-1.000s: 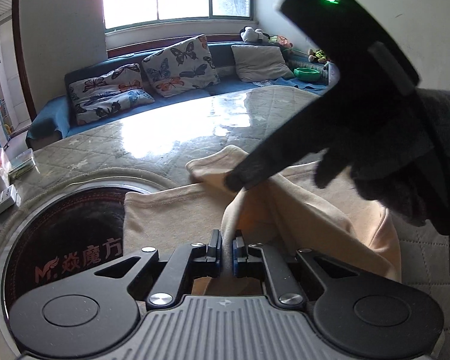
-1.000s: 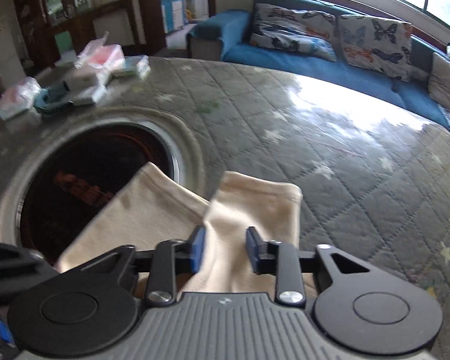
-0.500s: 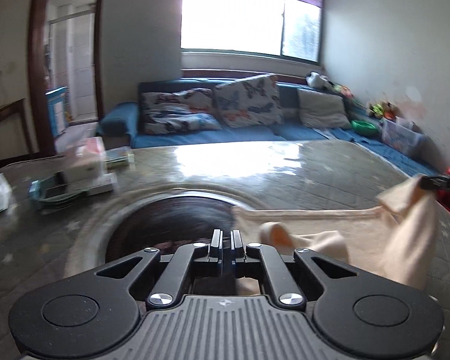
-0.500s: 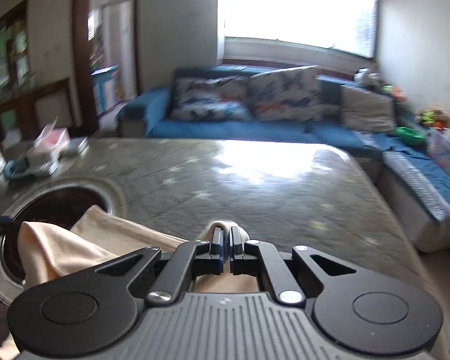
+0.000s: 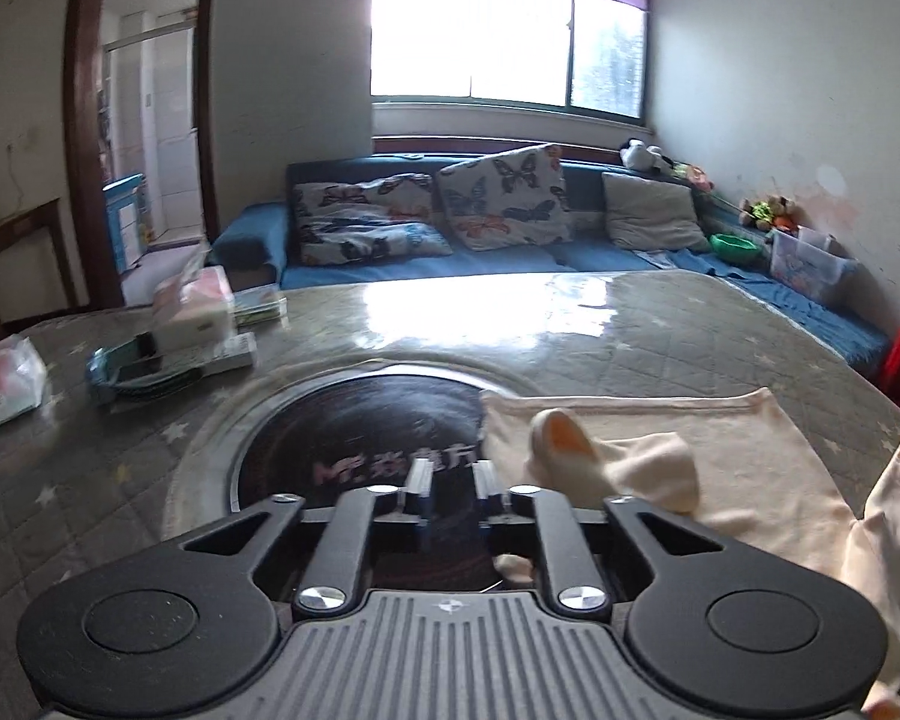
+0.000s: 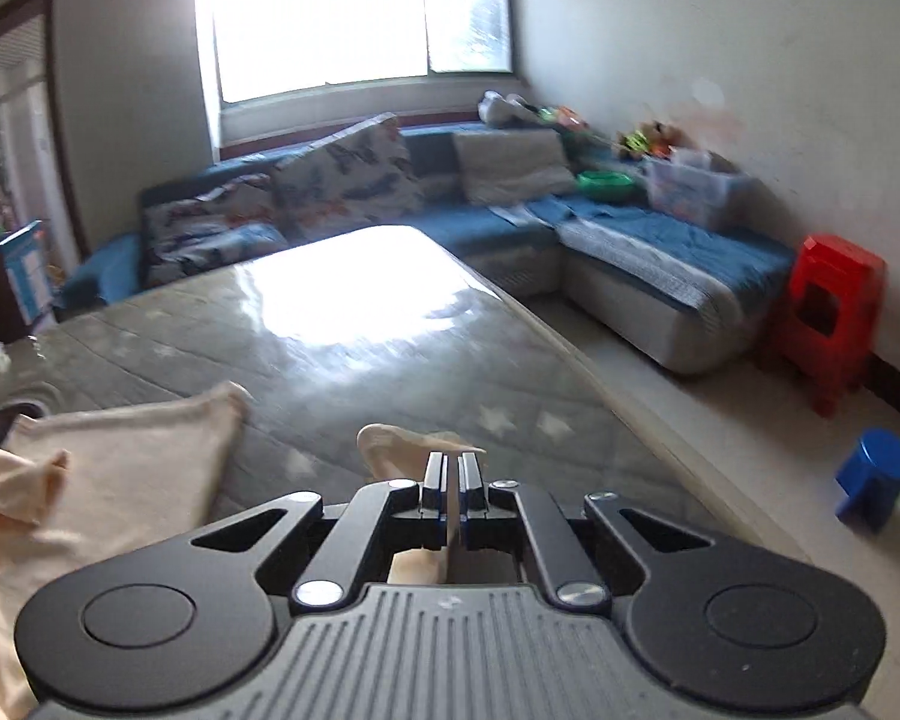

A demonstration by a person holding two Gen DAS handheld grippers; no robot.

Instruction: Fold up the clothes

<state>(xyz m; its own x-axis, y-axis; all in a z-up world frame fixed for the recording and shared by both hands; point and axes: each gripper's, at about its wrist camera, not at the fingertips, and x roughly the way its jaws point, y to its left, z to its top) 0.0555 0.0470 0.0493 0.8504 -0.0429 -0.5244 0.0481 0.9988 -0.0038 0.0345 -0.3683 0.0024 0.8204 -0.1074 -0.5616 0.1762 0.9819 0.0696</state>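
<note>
A cream garment point(image 5: 738, 468) lies on the quilted grey table, partly over the dark round inset point(image 5: 378, 426). A rolled sleeve point(image 5: 576, 456) lies just right of my left gripper point(image 5: 450, 474), which is open and empty above the inset. My right gripper point(image 6: 450, 465) is shut on a fold of the cream garment point(image 6: 402, 441) and holds it up over the table near the right edge. The rest of the garment point(image 6: 108, 474) lies to its left.
Tissue packs and small boxes point(image 5: 186, 318) sit at the table's far left. A blue sofa with pillows point(image 5: 498, 210) stands behind the table. A red stool point(image 6: 828, 312) and a blue stool point(image 6: 876, 477) stand on the floor to the right.
My left gripper has let go of the garment and opened over the inset. My right gripper, shut on the fabric, has swung to the right toward the table edge.
</note>
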